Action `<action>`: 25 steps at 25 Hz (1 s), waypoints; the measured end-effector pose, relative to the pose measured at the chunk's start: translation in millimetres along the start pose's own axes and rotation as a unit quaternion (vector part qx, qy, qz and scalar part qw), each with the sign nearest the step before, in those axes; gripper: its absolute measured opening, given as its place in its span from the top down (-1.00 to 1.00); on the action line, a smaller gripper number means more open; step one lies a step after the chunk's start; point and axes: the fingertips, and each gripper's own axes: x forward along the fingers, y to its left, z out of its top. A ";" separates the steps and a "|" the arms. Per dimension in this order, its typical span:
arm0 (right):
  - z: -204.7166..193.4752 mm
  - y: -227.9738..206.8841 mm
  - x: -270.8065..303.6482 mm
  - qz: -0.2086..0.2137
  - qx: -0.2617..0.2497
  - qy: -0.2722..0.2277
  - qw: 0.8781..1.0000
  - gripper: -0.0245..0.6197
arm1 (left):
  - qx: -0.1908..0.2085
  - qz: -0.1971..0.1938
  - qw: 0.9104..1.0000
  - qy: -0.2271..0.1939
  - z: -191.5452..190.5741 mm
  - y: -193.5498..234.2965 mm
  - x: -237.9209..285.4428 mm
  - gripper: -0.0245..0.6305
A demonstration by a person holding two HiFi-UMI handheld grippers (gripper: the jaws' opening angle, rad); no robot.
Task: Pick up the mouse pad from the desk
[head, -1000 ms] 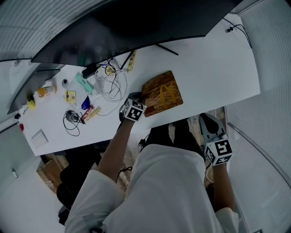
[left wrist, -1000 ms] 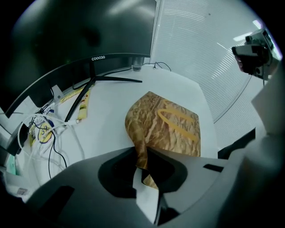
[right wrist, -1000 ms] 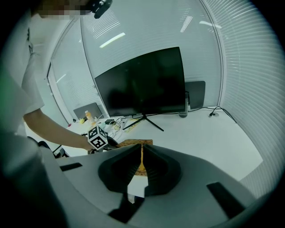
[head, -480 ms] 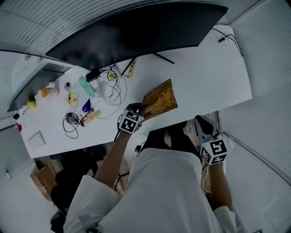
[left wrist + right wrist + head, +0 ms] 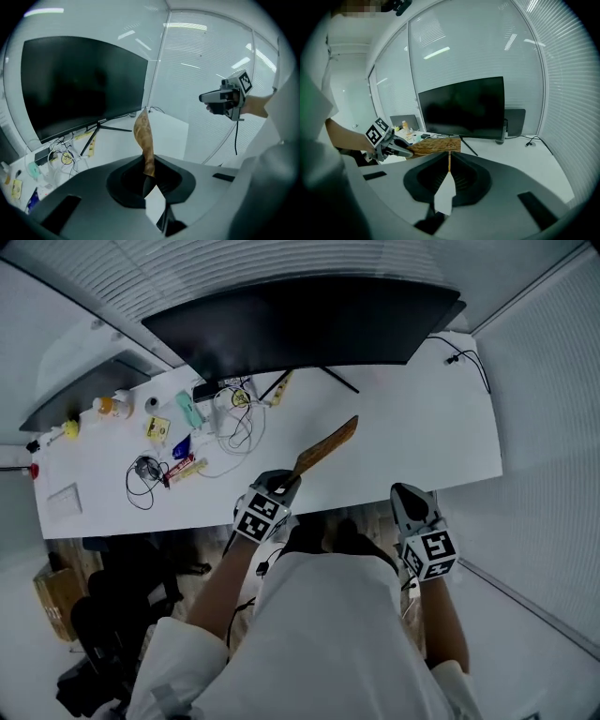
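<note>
The mouse pad (image 5: pixel 323 451) is a thin, floppy rectangle in brownish orange with a wood-grain sort of print. It's pinched at its near end in the left gripper (image 5: pixel 286 482) and held up off the white desk (image 5: pixel 412 427), tilted so it's seen nearly edge-on from the head view. In the left gripper view it's seen standing on edge (image 5: pixel 144 140), top end curling over a bit.
</note>
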 end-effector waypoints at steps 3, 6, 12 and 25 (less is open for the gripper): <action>2.8 -1.7 -11.0 0.019 -0.014 -0.014 1.000 0.82 | -0.015 0.030 0.999 -0.029 11.0 -12.6 -19.6 0.81; 2.4 -6.5 -25.3 0.040 -0.026 -0.026 0.999 0.82 | -0.038 0.063 0.996 -0.055 18.5 -27.5 -37.4 0.81; 2.5 -23.7 -59.8 0.073 -0.041 -0.049 0.995 0.82 | -0.089 0.116 0.984 -0.103 26.2 -66.0 -68.1 0.81; -2.5 -18.1 -100.4 0.132 -0.059 -0.088 0.986 0.82 | -0.169 0.193 0.951 -0.173 9.7 -141.8 -144.7 0.81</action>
